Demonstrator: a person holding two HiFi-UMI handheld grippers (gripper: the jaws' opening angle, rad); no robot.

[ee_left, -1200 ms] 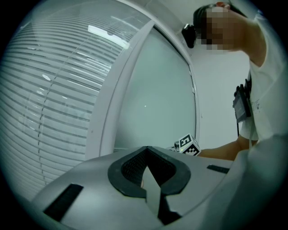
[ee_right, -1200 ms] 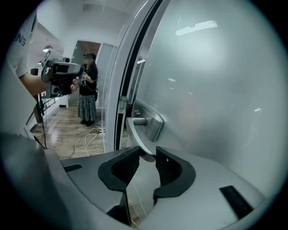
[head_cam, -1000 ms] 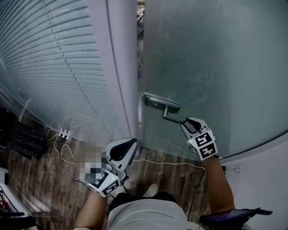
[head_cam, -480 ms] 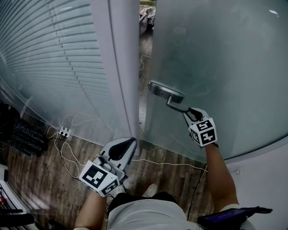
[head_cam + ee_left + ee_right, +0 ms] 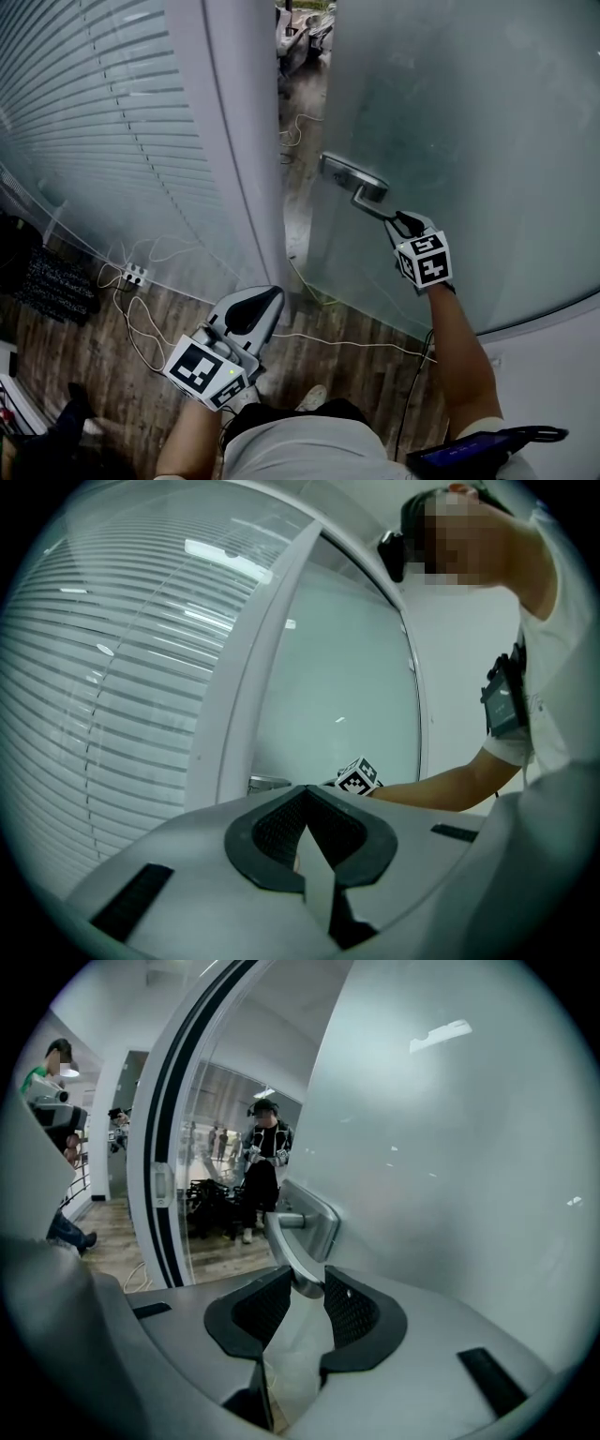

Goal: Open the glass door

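Note:
The frosted glass door (image 5: 469, 122) stands ajar, hinged away from the white door frame (image 5: 234, 141). Its metal lever handle (image 5: 361, 190) sits on a plate near the door's free edge. My right gripper (image 5: 398, 223) is shut on the end of the lever; in the right gripper view the handle (image 5: 286, 1241) runs down between the dark pads (image 5: 261, 1309) of that gripper (image 5: 305, 1288). My left gripper (image 5: 267, 302) hangs low beside the frame, shut with nothing in it, and in its own view the left gripper (image 5: 305, 794) points at the door's edge.
A glass wall with blinds (image 5: 94, 112) fills the left. A power strip (image 5: 134, 277) and cables (image 5: 347, 339) lie on the wooden floor. Through the gap (image 5: 300, 112) I see more floor and cables; a person (image 5: 262, 1162) stands in the room beyond.
The door has swung further from the frame and the gap has widened. My right gripper moved right and up with the handle. The left gripper stayed put.

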